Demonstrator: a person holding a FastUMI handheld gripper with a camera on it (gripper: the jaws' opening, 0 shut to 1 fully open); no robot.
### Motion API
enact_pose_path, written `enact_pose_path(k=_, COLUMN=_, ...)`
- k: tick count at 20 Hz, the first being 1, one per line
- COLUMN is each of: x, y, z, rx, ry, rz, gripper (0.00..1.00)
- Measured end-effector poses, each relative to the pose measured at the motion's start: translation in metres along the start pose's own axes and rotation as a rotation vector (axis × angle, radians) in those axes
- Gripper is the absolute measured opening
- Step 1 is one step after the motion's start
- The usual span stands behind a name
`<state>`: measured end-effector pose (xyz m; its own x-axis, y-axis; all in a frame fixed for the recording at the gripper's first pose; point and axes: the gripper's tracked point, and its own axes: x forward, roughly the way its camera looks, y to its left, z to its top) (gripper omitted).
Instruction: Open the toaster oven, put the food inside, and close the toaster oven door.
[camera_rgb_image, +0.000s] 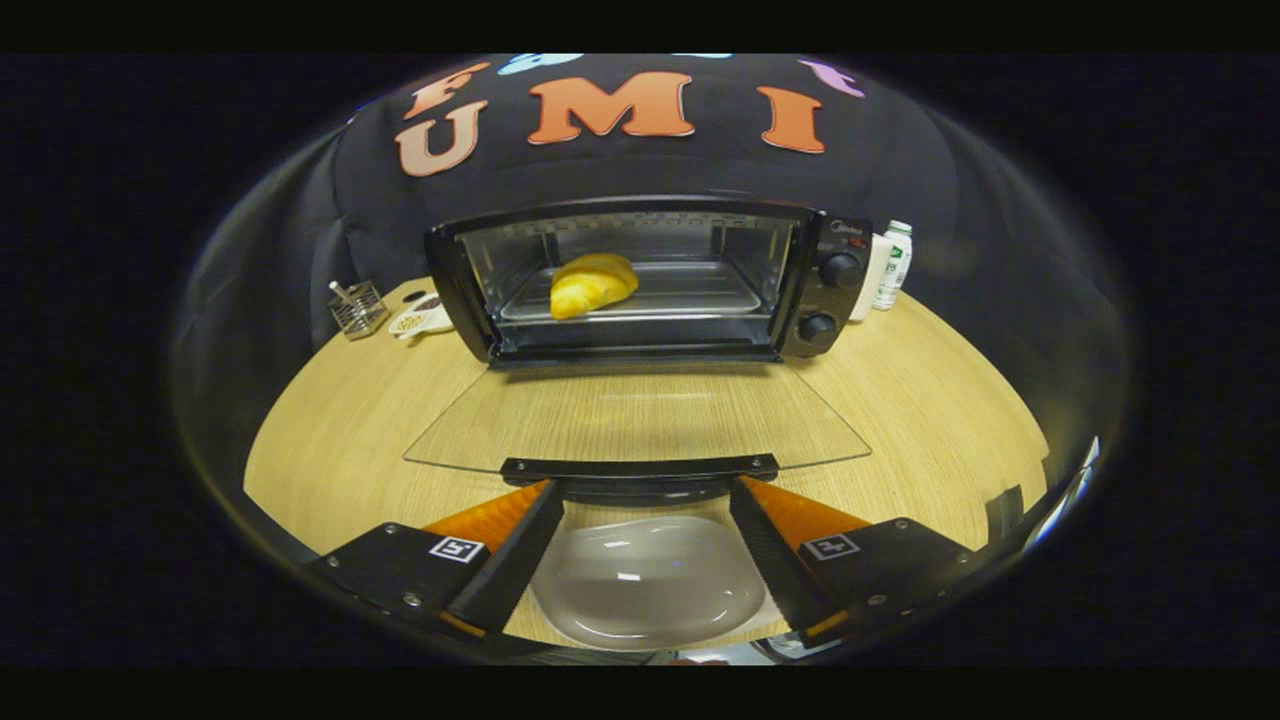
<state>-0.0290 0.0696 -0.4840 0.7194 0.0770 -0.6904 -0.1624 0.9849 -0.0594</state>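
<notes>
Our gripper (645, 500) fingers stand apart, empty, at the black handle (640, 468) of the lowered glass door (640, 415), beyond which the yellow bread (592, 284) already lies in the black toaster oven (650, 280), so we judge only closing remains.

Door handle (640, 468) partly hidden behind gripper (645, 492) fingertips; gap uncertain. Behind oven (640, 280), bottle (893, 265) half hidden. Left of oven, dish (420, 318) contents too small.
</notes>
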Motion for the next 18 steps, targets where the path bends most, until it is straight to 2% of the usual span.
enact_pose_path(k=6, x=-0.016, y=0.0, z=0.053, rx=0.009, ry=-0.097, rz=0.005, gripper=1.0)
enact_pose_path(k=18, x=-0.015, y=-0.002, z=0.107, rx=0.087, ry=-0.165, rz=0.036, gripper=1.0)
